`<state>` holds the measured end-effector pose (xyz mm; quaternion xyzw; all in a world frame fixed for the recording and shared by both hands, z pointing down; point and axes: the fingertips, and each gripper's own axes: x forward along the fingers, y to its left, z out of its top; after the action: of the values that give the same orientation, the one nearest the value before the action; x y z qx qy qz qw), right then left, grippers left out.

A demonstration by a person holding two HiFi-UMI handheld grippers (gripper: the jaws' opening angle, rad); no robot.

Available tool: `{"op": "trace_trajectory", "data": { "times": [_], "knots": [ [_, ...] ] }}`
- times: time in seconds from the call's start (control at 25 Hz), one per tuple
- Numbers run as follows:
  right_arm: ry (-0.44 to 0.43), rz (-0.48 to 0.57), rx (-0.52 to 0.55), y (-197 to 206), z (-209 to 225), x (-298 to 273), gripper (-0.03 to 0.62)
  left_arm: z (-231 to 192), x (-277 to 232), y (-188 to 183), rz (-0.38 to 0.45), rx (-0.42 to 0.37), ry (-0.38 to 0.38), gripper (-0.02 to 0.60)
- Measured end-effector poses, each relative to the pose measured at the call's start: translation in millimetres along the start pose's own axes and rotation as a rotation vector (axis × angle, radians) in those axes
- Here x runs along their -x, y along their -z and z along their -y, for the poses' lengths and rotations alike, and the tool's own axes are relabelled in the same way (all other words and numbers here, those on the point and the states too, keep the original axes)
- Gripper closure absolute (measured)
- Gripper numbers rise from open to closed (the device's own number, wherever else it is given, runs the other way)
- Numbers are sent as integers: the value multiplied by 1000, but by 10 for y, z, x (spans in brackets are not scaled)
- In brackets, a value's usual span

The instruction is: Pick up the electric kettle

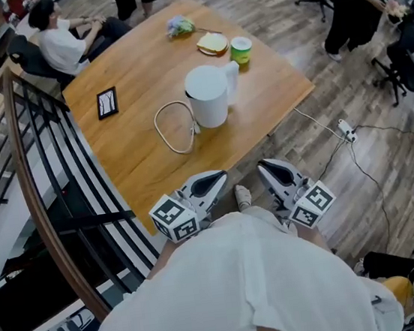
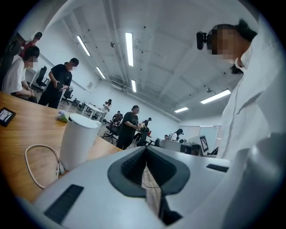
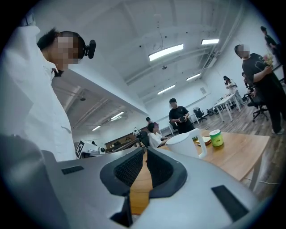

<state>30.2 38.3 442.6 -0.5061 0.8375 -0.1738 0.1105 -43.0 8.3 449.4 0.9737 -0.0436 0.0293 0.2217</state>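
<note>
The white electric kettle (image 1: 207, 95) stands upright in the middle of the wooden table (image 1: 146, 161), its handle (image 1: 232, 78) turned to the far right. Its pale cord (image 1: 175, 127) loops on the table to its left. Both grippers are held close to my body, off the table's near corner and well short of the kettle. My left gripper (image 1: 212, 179) has its jaws shut and holds nothing; its view shows the kettle (image 2: 78, 141) ahead on the left. My right gripper (image 1: 268, 166) is shut and holds nothing too, with the kettle (image 3: 185, 144) ahead on the right.
A black phone (image 1: 106, 103) lies left of the kettle; a green cup (image 1: 241, 49) and a sandwich (image 1: 212, 44) sit behind it. A dark stair railing (image 1: 43, 182) runs along the table's left side. A power strip (image 1: 347, 130) lies on the floor at right. People stand and sit around.
</note>
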Motion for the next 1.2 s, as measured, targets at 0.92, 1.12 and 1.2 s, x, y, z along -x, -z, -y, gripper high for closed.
{"op": "trace_trajectory", "data": {
  "times": [0.92,1.12,1.2],
  "knots": [
    [-69,-59,29,-282,652,-366,480,-455,-463,-251,41,15,-84,575],
    [-42,-59,34,-294,734,-369,375,-451,-493,-254,39,18,-90,575],
    [-29,-58,38,-298,784,-348,363,-452,-506,-238,41,17,-92,575]
  ]
}}
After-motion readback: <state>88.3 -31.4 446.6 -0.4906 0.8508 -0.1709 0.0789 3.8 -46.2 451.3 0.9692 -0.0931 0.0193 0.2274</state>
